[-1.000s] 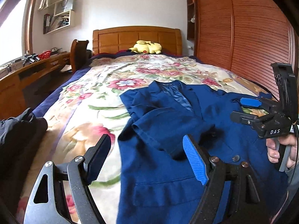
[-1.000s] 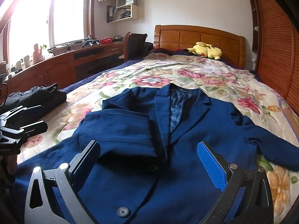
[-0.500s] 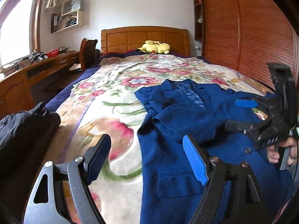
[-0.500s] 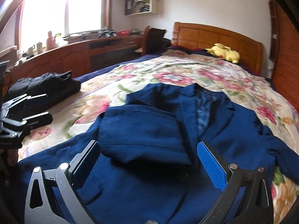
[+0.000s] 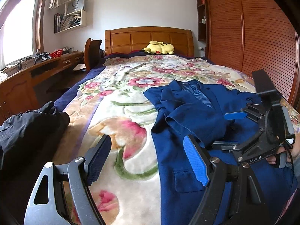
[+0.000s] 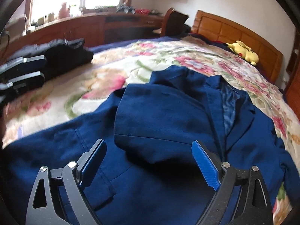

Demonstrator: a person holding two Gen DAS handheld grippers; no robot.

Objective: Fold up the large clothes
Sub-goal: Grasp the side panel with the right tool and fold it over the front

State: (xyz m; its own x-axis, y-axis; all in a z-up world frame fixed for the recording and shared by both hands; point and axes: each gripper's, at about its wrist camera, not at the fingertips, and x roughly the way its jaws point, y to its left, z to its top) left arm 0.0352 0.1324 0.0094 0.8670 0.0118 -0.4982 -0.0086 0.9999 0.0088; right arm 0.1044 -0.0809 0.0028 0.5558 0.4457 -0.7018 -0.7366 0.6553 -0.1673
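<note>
A navy blue suit jacket lies face up on the floral bedspread, its left sleeve folded across the chest; it also shows in the right wrist view. My left gripper is open and empty, above the bedspread at the jacket's left edge. My right gripper is open and empty, low over the jacket's lower front and the folded sleeve. The right gripper also shows at the right of the left wrist view. The left gripper shows at the left edge of the right wrist view.
A black garment lies at the bed's left side. A yellow plush toy sits by the wooden headboard. A wooden desk and chair stand left of the bed. A slatted wooden wardrobe stands on the right.
Both grippers have swung left: the jacket has shifted right in both views. The right gripper has come lower over the jacket. Both stay open.
</note>
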